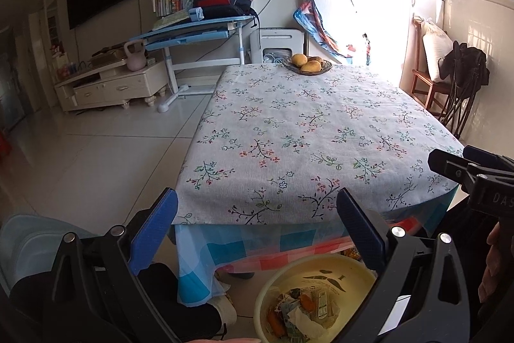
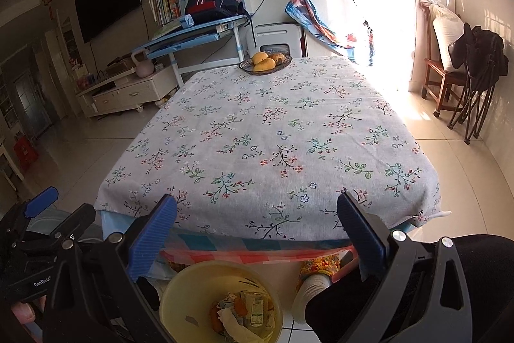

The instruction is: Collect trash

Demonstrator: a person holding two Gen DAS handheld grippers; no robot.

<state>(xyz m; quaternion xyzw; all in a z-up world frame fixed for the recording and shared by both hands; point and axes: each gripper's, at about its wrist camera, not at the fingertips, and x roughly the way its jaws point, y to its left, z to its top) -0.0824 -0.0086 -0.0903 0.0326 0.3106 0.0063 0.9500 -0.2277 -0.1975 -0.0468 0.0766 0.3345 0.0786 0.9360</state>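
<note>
A fruit bowl (image 2: pixel 265 62) sits at the far edge of the floral tablecloth (image 2: pixel 273 143).

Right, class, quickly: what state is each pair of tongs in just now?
Left tongs: open, holding nothing.
Right tongs: open, holding nothing.

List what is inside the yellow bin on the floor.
The yellow bin holds crumpled paper, a small drink carton and orange peel scraps. Anything beneath that pile is covered.
</note>
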